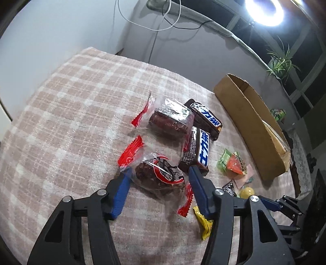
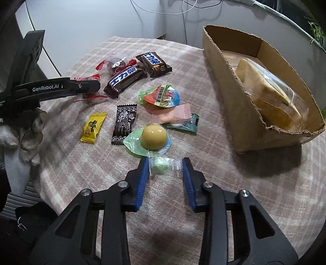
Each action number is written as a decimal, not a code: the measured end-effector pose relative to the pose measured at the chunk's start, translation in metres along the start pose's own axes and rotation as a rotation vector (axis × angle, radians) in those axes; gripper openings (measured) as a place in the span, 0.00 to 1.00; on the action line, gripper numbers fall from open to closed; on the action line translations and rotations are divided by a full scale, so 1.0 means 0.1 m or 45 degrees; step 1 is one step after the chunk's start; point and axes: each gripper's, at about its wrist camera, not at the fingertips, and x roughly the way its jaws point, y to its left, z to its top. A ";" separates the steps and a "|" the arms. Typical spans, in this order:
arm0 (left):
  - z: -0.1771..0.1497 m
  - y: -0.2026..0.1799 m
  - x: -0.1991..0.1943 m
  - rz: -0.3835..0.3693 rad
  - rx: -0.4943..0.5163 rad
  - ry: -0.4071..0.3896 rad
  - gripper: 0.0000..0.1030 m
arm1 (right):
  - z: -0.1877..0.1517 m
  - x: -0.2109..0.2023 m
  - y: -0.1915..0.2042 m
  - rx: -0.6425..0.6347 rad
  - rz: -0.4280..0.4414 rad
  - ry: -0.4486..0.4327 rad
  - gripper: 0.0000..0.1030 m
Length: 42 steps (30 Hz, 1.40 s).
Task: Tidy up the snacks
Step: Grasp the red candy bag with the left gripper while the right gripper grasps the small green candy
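Observation:
Snacks lie on a pink checked tablecloth (image 1: 67,106). My left gripper (image 1: 161,173) is open, its blue fingers on either side of a clear-wrapped dark cake with red ends (image 1: 159,177). A second such cake (image 1: 169,120) and two brown Snickers bars (image 1: 198,150) lie beyond it. My right gripper (image 2: 165,163) is open around a small green candy in clear wrap (image 2: 164,166). Ahead of it lie a yellow ball jelly (image 2: 151,137), a black packet (image 2: 123,123), a yellow candy (image 2: 93,127) and a watermelon jelly cup (image 2: 161,97). A cardboard box (image 2: 230,89) at the right holds wrapped bread (image 2: 271,95).
The left gripper's black body (image 2: 57,87) and a gloved hand (image 2: 30,134) show at the left of the right wrist view. A pink sachet (image 2: 175,115) and teal packet (image 2: 189,123) lie near the box. A bright lamp (image 1: 264,10) and plant (image 1: 281,63) stand behind the table.

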 end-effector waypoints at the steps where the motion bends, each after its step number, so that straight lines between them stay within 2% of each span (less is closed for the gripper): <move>1: 0.00 0.00 0.00 0.002 0.005 -0.005 0.51 | 0.00 0.00 0.00 -0.001 0.001 -0.001 0.29; 6: -0.03 -0.02 -0.05 0.020 0.037 -0.032 0.45 | -0.01 0.00 -0.01 0.013 0.008 -0.010 0.28; 16: -0.04 0.03 -0.21 0.005 0.030 -0.071 0.45 | -0.03 -0.16 -0.02 0.027 0.011 -0.052 0.27; 24: 0.02 -0.11 -0.38 -0.032 0.061 -0.109 0.45 | 0.03 -0.44 -0.10 0.034 0.006 -0.125 0.27; 32: 0.28 -0.43 -0.39 -0.099 0.116 -0.151 0.45 | 0.15 -0.76 -0.46 0.101 -0.025 -0.213 0.27; 42: 0.59 -1.00 -0.14 -0.184 0.205 -0.148 0.45 | 0.33 -0.98 -1.09 0.199 -0.083 -0.272 0.27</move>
